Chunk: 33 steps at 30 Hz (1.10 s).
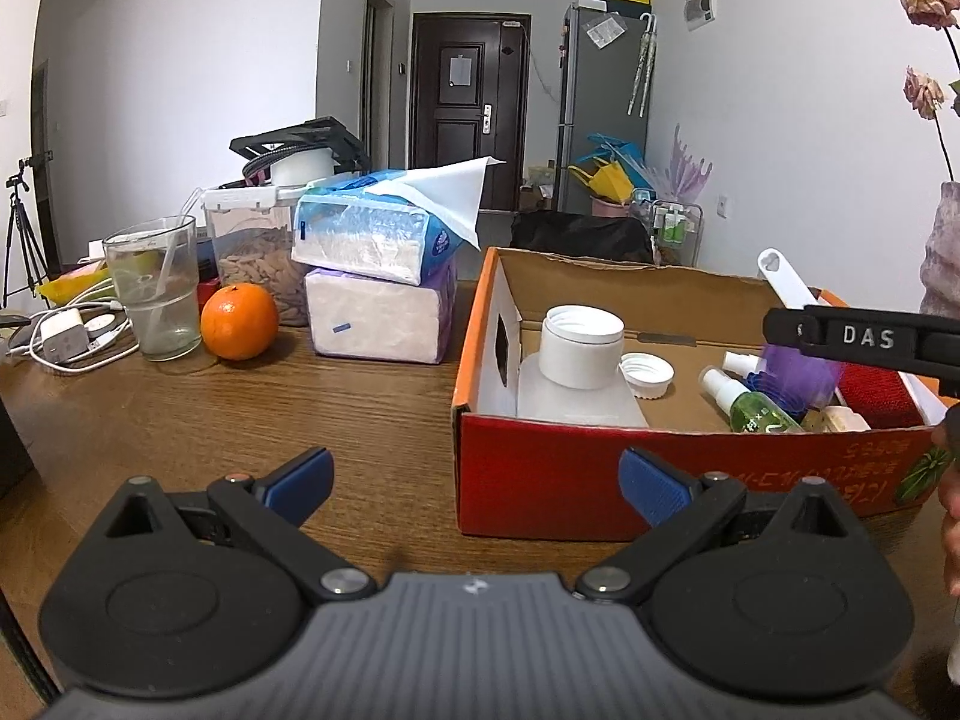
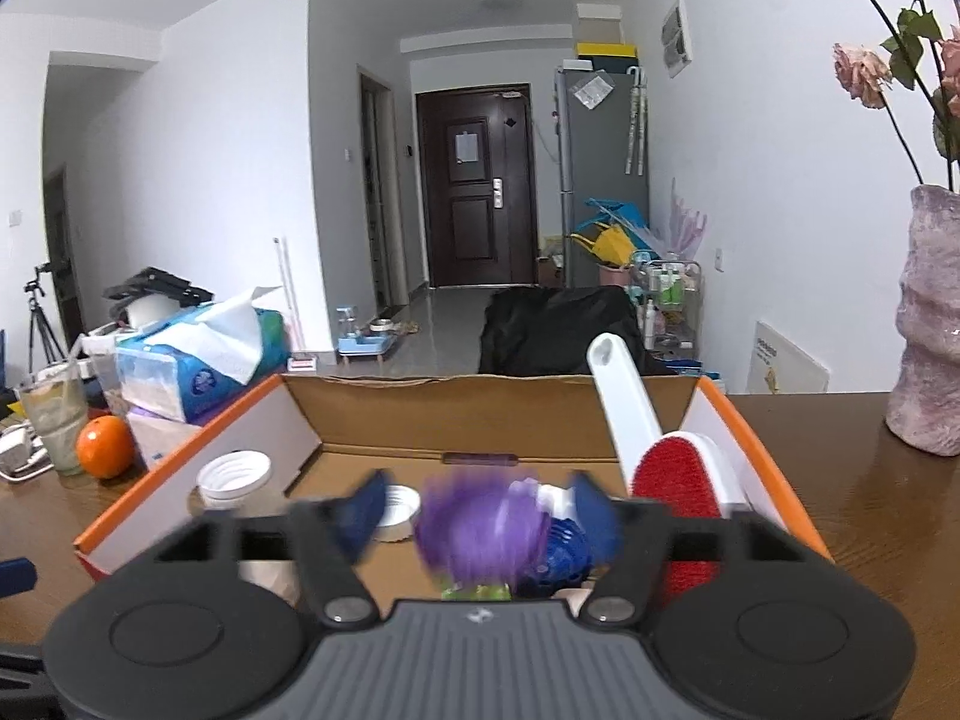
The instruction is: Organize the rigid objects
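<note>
Blue-padded fingers of the left gripper (image 1: 477,483) are seen right up close, spread wide with nothing between them, hovering low over the wooden table (image 1: 270,420) just in front of the near left corner of the cardboard box (image 1: 600,480).

Size-wise, that table is the biggest thing, and the red-and-orange box is set on it with its top open. Left of the box, two tissue packs (image 1: 378,276) are stacked, with a clear container of snacks (image 1: 252,258) behind them. A purple vase (image 2: 930,324) with dried roses is parked to the right of the box.

Inside the box, a white plastic bottle (image 1: 579,360) with its cap off is stood at the left end, and a red lint brush (image 2: 678,480) with a white handle is leaned against the right wall. A purple object (image 2: 480,525) is blurred in the right wrist view, sitting between the pads of the right gripper (image 2: 477,516), which are spread a fair bit; whether it's actually being touched can't be told. Blue plastic (image 2: 555,558) is tucked beside it.

Smaller stuff: a glass (image 1: 156,288) and an orange (image 1: 239,321) are side by side on the table, a green spray bottle (image 1: 750,402) is laid in the box, and a loose white cap (image 1: 647,373) is resting on the box floor next to the bottle.
</note>
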Motion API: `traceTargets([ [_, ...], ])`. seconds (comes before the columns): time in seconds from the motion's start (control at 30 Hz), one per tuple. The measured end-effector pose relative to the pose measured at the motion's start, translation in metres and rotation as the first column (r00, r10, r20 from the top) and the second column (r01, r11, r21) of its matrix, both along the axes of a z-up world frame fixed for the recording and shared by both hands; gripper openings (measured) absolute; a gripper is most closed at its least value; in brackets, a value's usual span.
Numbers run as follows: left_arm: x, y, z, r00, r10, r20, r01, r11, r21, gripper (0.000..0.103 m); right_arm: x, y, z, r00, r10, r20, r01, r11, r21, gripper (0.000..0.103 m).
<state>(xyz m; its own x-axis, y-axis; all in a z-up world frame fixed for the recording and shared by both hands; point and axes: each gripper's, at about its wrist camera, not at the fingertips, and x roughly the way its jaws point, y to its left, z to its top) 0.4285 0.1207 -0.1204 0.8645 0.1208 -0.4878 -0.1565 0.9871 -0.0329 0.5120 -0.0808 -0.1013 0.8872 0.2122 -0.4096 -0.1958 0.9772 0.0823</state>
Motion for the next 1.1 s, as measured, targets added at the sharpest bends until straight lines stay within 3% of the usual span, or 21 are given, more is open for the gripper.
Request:
traceTargets([
  [0.03,0.001,0.001,0.000,1.000,-0.001,-0.001,0.001,1.000,-0.002,0.103,-0.001,-0.001,0.001,1.000,-0.012,0.012,0.012,1.000,0.004,0.103],
  [0.23,0.001,0.003,0.000,1.000,-0.003,-0.003,0.003,1.000,-0.005,0.103,-0.008,-0.009,0.008,0.999,-0.023,0.039,0.021,0.999,0.046,0.103],
  [0.63,-0.013,0.006,0.009,1.000,0.011,0.026,-0.010,1.000,-0.019,0.103,-0.041,-0.013,0.016,0.997,-0.032,0.077,0.033,0.999,-0.008,0.103],
  [0.93,-0.073,0.002,0.044,0.997,0.001,0.078,0.005,0.997,-0.073,0.103,-0.125,-0.038,0.043,0.997,-0.046,0.059,0.047,0.999,-0.017,0.103],
  [1.1,-0.136,-0.009,0.069,0.992,-0.030,0.126,0.043,0.994,-0.099,0.103,-0.188,-0.052,0.056,0.996,-0.053,0.065,0.054,0.999,-0.006,0.103],
])
